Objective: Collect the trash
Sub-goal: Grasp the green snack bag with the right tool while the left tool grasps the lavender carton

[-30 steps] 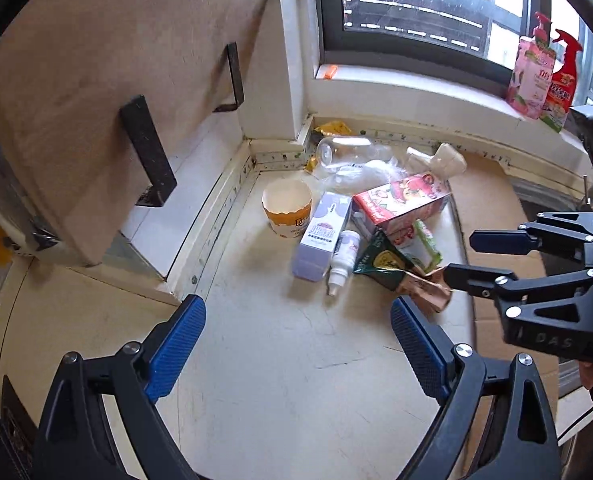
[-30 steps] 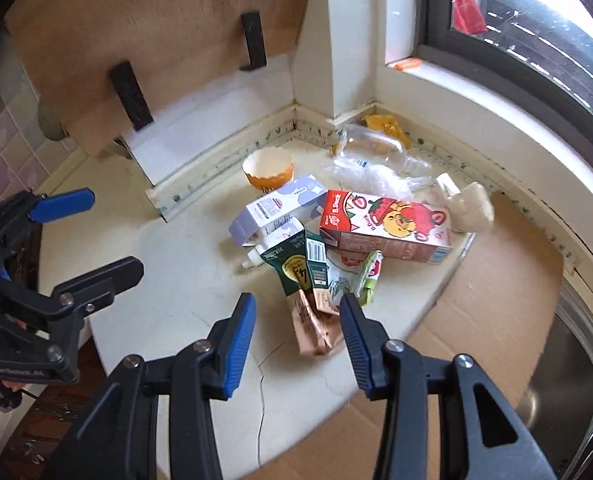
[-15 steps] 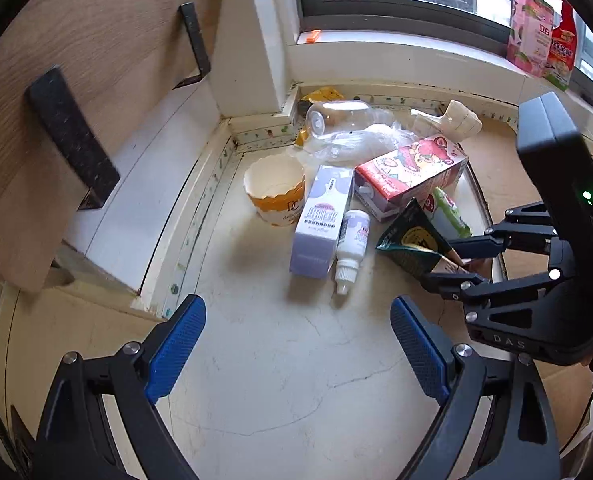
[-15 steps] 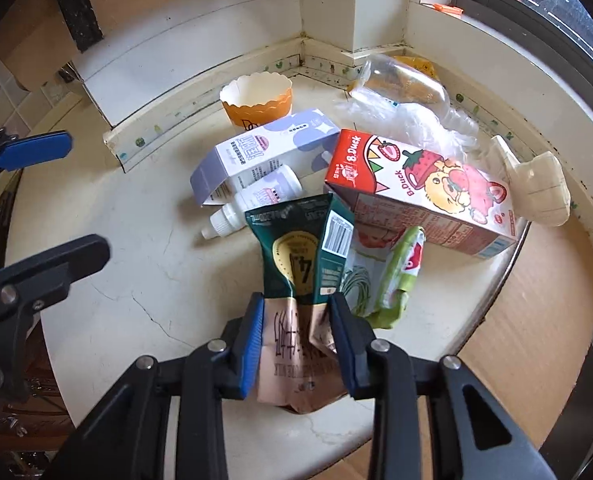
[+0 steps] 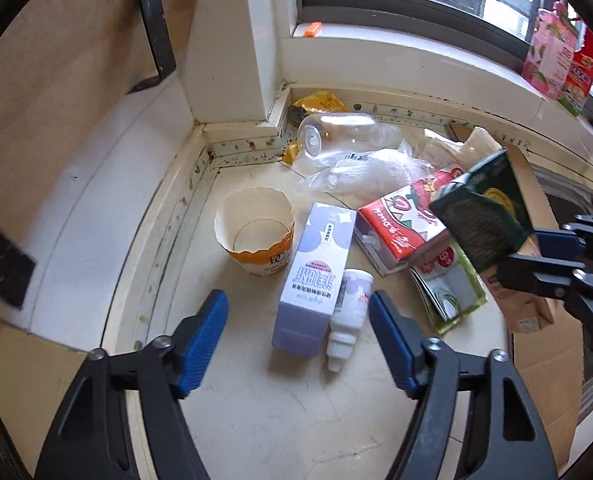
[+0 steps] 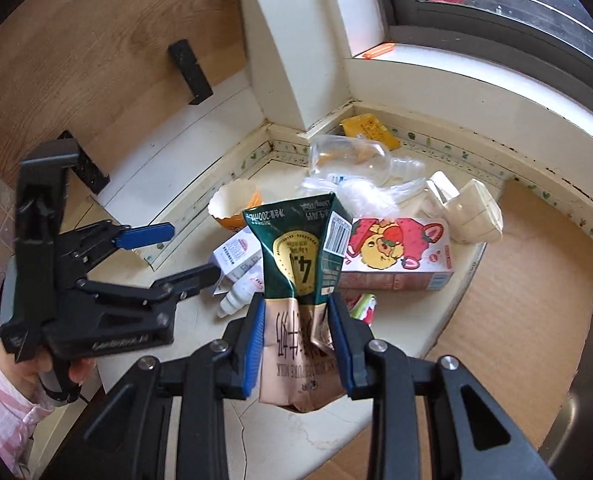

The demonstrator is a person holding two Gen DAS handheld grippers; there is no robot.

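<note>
Currently the right hand-held gripper [image 6: 298, 334] is clamped on the crumpled base of the green milk pouch [image 6: 302, 264], lifted off the worktop [image 5: 288, 412]. The grip is low on soft foil, so it may slip or flop. Left hand-held gripper [image 5: 298, 330] is spread wide over the purple box [image 5: 314, 276] and dropper bottle [image 5: 350, 312]; closing could catch both.

Bare countertop [image 5: 264, 396] lower centre of left view: open passage. Upper right crowded: paper cup [image 5: 256, 236], purple box [image 5: 316, 276], dropper bottle [image 5: 348, 312], strawberry carton [image 5: 400, 232]. Wall corner blocks upper left.
</note>
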